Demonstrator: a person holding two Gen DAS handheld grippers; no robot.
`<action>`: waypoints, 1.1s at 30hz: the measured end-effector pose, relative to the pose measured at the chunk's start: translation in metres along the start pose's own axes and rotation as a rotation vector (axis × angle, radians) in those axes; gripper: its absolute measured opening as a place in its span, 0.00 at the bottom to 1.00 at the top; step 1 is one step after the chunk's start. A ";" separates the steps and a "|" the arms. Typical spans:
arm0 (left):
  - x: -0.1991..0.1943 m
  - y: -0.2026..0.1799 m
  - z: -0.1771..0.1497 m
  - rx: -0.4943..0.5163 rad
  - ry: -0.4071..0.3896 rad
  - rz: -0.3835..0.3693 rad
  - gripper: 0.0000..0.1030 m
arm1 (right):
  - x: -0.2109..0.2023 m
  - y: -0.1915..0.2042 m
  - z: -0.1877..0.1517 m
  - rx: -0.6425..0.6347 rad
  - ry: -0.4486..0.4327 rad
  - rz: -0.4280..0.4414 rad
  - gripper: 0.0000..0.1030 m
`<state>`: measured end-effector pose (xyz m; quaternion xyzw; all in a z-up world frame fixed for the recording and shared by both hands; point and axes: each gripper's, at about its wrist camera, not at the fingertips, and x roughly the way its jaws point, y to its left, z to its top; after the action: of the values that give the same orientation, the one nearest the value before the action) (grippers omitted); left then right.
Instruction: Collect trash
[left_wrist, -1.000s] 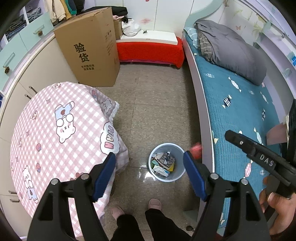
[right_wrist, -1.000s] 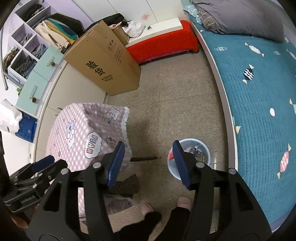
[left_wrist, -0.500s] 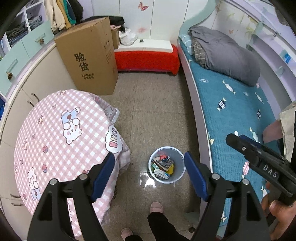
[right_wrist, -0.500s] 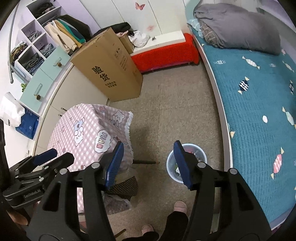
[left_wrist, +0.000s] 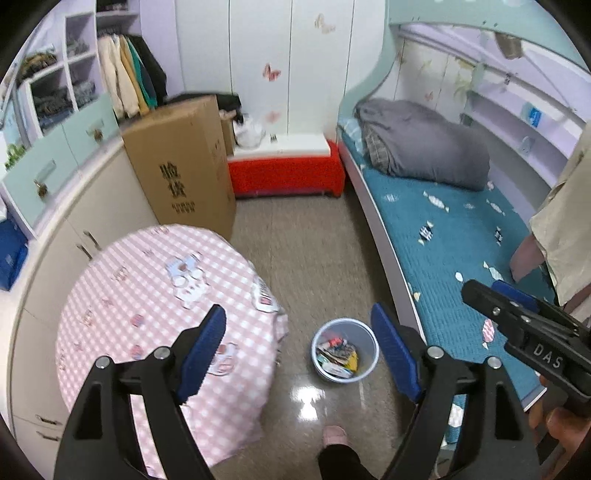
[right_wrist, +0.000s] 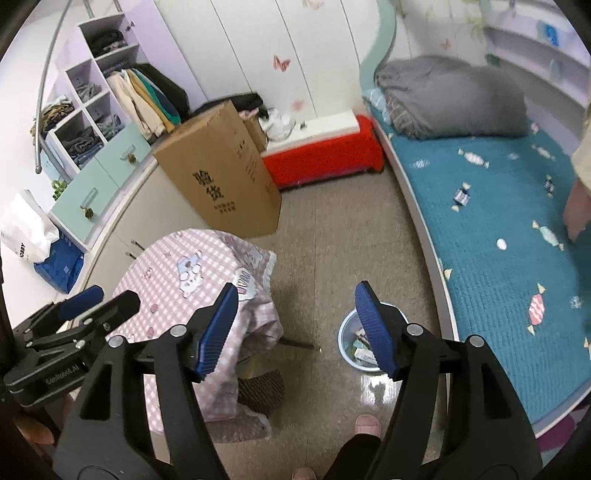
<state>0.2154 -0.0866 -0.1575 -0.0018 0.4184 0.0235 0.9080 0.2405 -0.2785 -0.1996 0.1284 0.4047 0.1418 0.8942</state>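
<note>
Both grippers' jaws wide apart above trash-filled bin

A pale blue round bin stands upright on the floor just beside the bed, holding a jumble of colourful wrappers.

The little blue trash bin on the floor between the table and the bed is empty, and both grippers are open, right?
Not quite. The trash bin is not empty: the left wrist view shows wrappers and paper inside it. The rest holds: it stands on the floor between the table and the bed, and the left gripper and right gripper are open.
</note>
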 end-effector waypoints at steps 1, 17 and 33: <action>-0.013 0.005 -0.004 0.009 -0.023 0.000 0.80 | -0.010 0.009 -0.006 -0.008 -0.020 -0.006 0.65; -0.162 0.071 -0.075 0.047 -0.234 -0.016 0.88 | -0.144 0.116 -0.095 -0.113 -0.285 -0.096 0.81; -0.221 0.081 -0.116 0.046 -0.321 -0.004 0.88 | -0.188 0.139 -0.141 -0.141 -0.376 -0.164 0.89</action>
<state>-0.0195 -0.0174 -0.0633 0.0218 0.2684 0.0121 0.9630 -0.0066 -0.2011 -0.1126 0.0562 0.2288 0.0701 0.9693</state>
